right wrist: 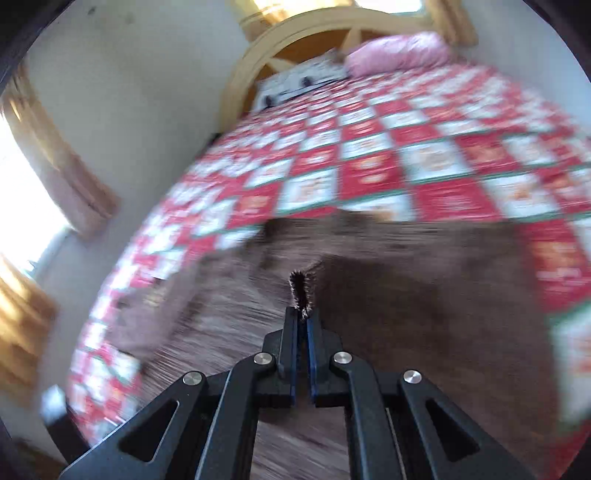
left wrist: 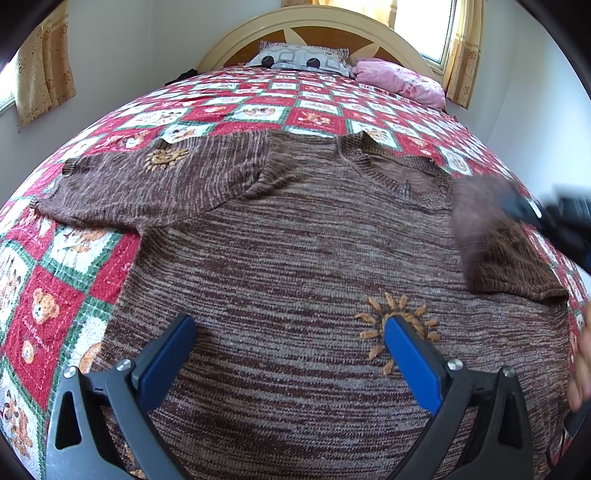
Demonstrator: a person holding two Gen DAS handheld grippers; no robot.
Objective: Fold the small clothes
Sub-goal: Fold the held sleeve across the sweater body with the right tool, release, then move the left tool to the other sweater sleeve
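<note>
The right gripper (right wrist: 302, 314) is clamped tight on a pinched edge of a brown knitted sweater (left wrist: 295, 240), the sleeve it holds lifted and blurred at the right of the left wrist view. The left gripper (left wrist: 291, 332) stands wide apart over the sweater's body, its blue pads (left wrist: 410, 363) holding nothing — one sits over an embroidered orange sun motif (left wrist: 397, 325).

The sweater lies spread flat, neckline away from the cameras, on a bed covered by a red, white and green checked quilt (left wrist: 55, 280) printed with teddy bears. At the head stand a cream arched headboard (left wrist: 314, 26), a patterned pillow (left wrist: 303, 59) and a pink bundle (left wrist: 399, 79). White walls and yellow curtains (left wrist: 44, 70) frame the room — daylight comes through the windows.
</note>
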